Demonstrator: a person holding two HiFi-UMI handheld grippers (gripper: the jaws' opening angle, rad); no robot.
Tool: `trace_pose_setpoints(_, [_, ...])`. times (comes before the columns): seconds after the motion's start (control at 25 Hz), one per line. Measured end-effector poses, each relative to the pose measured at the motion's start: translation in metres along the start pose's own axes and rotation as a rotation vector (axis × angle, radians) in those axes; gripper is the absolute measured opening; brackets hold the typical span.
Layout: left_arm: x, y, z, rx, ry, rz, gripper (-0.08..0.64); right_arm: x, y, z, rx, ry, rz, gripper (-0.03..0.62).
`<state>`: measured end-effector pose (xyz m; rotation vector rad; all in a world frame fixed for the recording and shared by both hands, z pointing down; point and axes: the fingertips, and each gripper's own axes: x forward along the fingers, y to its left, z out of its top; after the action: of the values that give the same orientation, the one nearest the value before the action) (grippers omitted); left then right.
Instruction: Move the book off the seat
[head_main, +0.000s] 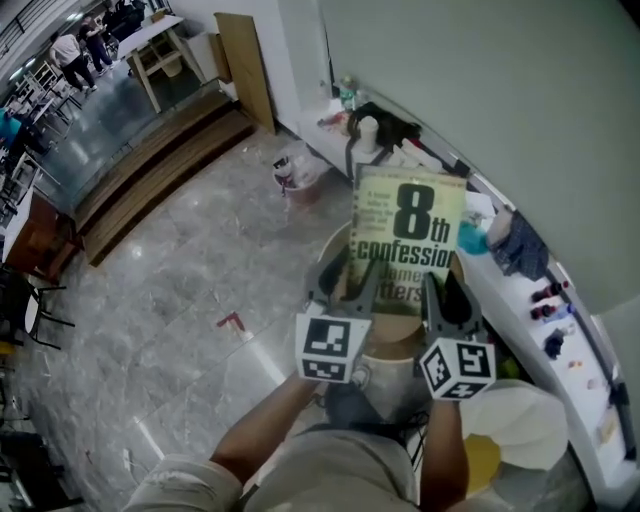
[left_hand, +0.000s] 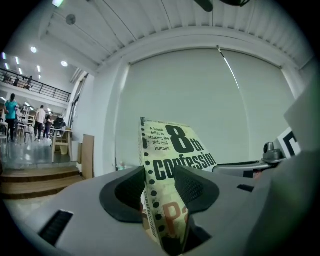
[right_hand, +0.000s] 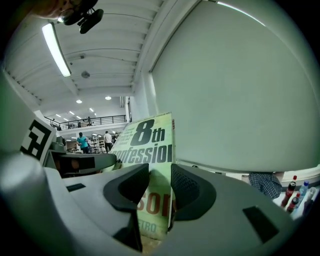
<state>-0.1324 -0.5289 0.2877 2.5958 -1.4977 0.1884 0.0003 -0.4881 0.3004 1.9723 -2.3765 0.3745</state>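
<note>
We hold the book (head_main: 408, 235) upright at frame centre, above the seat (head_main: 398, 328). The left gripper (head_main: 347, 288) pinches its lower left edge and the right gripper (head_main: 447, 285) its lower right, both equally near.

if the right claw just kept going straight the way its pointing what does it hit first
The right claw is already shut on the book, so the book would travel with it. Beyond the book, the pale wall seems next in line, though how far off it is stays unclear.
</note>
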Motion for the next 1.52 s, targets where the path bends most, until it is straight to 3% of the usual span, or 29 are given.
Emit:
trace_pose_setpoints(0.44, [0.068, 0.01, -0.043, -0.008, 0.125, -0.033, 0.193, 0.052, -0.038, -0.044, 0.095, 0.09, -0.024, 0.144])
trace_pose_setpoints(0.8, [0.114, 0.004, -0.102, -0.013, 0.248, -0.12, 0.193, 0.074, -0.072, -0.1, 0.133, 0.169, -0.12, 0.144])
trace_pose_setpoints(1.12, [0.146, 0.008, -0.191, -0.043, 0.383, -0.18, 0.193, 0.091, -0.09, -0.184, 0.189, 0.284, -0.197, 0.144])
trace_pose_setpoints(1.52, [0.163, 0.02, -0.358, -0.091, 0.541, -0.203, 0.193, 0.107, -0.101, -0.343, 0.25, 0.408, -0.256, 0.144])
